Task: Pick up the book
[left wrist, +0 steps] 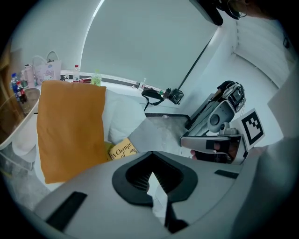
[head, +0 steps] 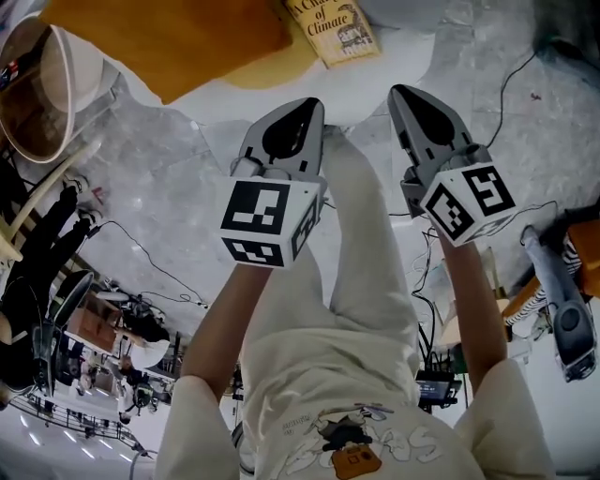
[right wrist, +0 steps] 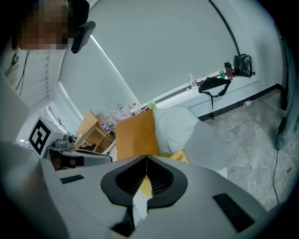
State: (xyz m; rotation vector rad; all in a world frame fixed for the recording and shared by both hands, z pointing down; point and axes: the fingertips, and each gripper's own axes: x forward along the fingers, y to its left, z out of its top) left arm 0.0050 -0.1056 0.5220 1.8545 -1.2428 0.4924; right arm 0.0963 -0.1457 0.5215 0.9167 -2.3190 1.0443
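A yellow book (head: 333,28) with "A Change of Climate" on its cover lies on white bedding beside an orange pillow (head: 178,42), at the top of the head view. My left gripper (head: 302,108) and right gripper (head: 405,94) are held side by side short of the book, both pointing toward it. Neither touches it. In the left gripper view the jaws of my left gripper (left wrist: 152,153) meet at the tips, empty, with the book (left wrist: 122,149) beyond them. The right gripper (right wrist: 146,158) is shut and empty too, and the book (right wrist: 180,156) peeks out past its jaws.
A white pillow (left wrist: 124,116) lies behind the book. A round white-rimmed basket (head: 37,89) stands at the left. Cables run over the marbled floor (head: 178,187). A grey tool (head: 562,309) lies at the right. A wooden shelf (right wrist: 96,130) stands by the bed.
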